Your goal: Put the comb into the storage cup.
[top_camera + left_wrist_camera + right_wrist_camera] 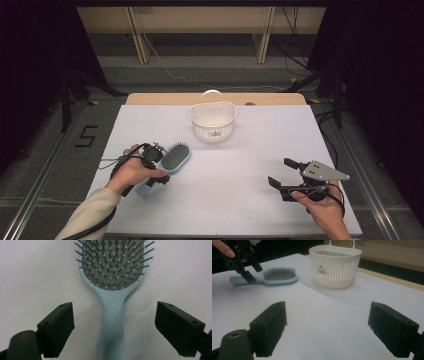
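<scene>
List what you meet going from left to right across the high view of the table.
Left tool → hairbrush → basket → right tool.

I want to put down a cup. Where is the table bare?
Bare: the wide middle between the hairbrush, the basket and the right tongs, and the far right corner. Crowded: the near left, around the left tongs.

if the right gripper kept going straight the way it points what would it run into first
Most likely the white basket, which sits ahead, slightly right of centre between the open jaws of the right gripper. Bare table lies before it; the hairbrush is off left. Depth is uncertain.
</scene>
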Demonstrator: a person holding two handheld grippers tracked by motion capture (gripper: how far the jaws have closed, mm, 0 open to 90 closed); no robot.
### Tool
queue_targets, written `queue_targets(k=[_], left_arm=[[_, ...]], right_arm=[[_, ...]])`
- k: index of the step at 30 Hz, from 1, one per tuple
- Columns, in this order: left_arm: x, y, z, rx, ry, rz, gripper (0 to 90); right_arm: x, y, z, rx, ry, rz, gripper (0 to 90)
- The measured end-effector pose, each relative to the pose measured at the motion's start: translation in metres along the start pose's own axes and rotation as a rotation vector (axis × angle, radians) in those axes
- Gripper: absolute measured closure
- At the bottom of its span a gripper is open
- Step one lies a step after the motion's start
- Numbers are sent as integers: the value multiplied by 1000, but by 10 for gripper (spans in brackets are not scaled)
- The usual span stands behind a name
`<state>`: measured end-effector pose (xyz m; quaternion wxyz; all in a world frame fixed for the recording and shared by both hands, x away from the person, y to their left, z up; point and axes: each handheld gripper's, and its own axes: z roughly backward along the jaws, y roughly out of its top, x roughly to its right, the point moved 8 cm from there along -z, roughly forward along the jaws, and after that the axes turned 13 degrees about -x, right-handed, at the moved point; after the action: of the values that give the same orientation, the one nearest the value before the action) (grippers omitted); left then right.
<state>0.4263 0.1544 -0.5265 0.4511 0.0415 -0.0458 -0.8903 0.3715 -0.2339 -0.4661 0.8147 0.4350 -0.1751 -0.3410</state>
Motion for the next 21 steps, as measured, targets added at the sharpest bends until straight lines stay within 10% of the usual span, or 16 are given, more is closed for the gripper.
queue_targets(k=[21], left_arm=[[-2, 1, -10, -53, -15, 14, 169]], right_arm=[[0, 0, 0, 3, -3, -2, 158]])
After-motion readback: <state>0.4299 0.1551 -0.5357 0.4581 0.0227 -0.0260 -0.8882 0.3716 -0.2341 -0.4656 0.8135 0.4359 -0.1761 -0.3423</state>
